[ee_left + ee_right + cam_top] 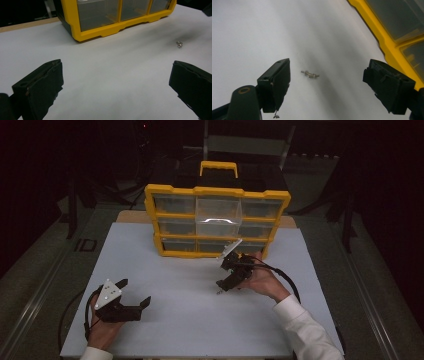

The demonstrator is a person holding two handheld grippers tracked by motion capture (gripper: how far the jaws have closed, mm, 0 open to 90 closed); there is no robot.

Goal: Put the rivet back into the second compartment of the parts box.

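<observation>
Small screws (between wide fingers)

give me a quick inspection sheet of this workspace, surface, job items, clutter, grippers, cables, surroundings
surface: white board on the table, bare apart from the items below.
job's things: small metal screws lying loose on the board, between and beyond the right gripper's jaws, untouched; yellow drawer organiser standing at the board's far edge, its upper middle clear drawer pulled out.
clutter: nothing seen.
grippers: left gripper open, low over the board's near left part, holding nothing; right gripper open, angled down at the screws, close in front of the organiser.
cables: a black cable loops from the right gripper past the wrist; another trails behind the left hand.
surroundings: dark; dim frames and stands behind the organiser, too dim to identify.
</observation>
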